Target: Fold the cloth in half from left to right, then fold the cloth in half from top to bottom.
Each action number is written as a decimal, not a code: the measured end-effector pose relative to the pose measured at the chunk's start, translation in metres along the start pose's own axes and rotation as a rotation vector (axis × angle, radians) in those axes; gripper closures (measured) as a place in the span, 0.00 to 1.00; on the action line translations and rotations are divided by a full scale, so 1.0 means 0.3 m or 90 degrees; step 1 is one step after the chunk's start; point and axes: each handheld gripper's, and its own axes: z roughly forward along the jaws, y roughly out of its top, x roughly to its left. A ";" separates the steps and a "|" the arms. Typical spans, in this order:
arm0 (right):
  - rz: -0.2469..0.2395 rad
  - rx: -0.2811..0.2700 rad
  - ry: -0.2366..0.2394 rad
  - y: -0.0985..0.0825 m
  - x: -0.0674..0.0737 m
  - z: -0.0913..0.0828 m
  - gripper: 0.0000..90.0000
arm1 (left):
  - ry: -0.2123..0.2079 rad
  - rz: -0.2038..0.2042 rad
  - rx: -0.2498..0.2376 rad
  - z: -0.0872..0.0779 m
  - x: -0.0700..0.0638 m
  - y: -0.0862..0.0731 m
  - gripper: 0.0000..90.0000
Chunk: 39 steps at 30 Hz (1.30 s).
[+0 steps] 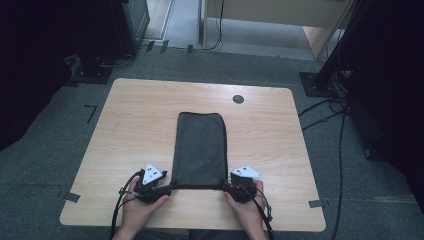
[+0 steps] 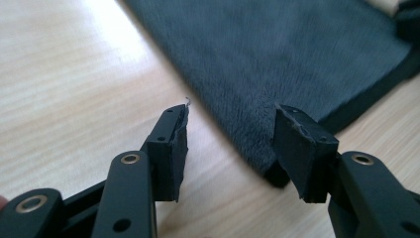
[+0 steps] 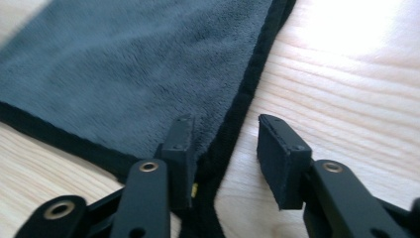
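One dark grey towel (image 1: 200, 149) lies flat, lengthwise, mid-table (image 1: 130, 130). One round dark grommet (image 1: 238, 99) sits beyond its far end, apart from it. My left gripper (image 1: 167, 188) stands at the near left corner, my right gripper (image 1: 226, 186) at the near right. Both sets of jaws spread wide, straddling the corners, nothing clamped. Nothing lies between grippers and cloth.

A cloth (image 1: 200, 149) lies flat on the middle of the bench (image 1: 135, 125), its long side running away from the person. The left gripper (image 1: 159, 189) is at the near left corner of the cloth, the right gripper (image 1: 231, 189) at the near right corner. Each has its jaws apart around its corner. Behind the cloth, to the right, a small round cap (image 1: 238, 99) sits in the bench.
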 end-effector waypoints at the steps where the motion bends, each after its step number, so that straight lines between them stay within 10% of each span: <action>1: -0.007 0.001 -0.003 -0.002 0.001 -0.003 0.64 | 0.008 0.003 0.004 -0.001 -0.001 -0.001 0.53; 25: -0.021 0.030 -0.014 -0.053 0.017 -0.066 0.51 | -0.022 0.046 0.008 -0.043 -0.026 -0.044 0.51; 39: 0.014 -0.044 0.021 0.124 -0.120 -0.086 0.41 | -0.064 -0.036 -0.041 -0.085 0.068 -0.004 0.42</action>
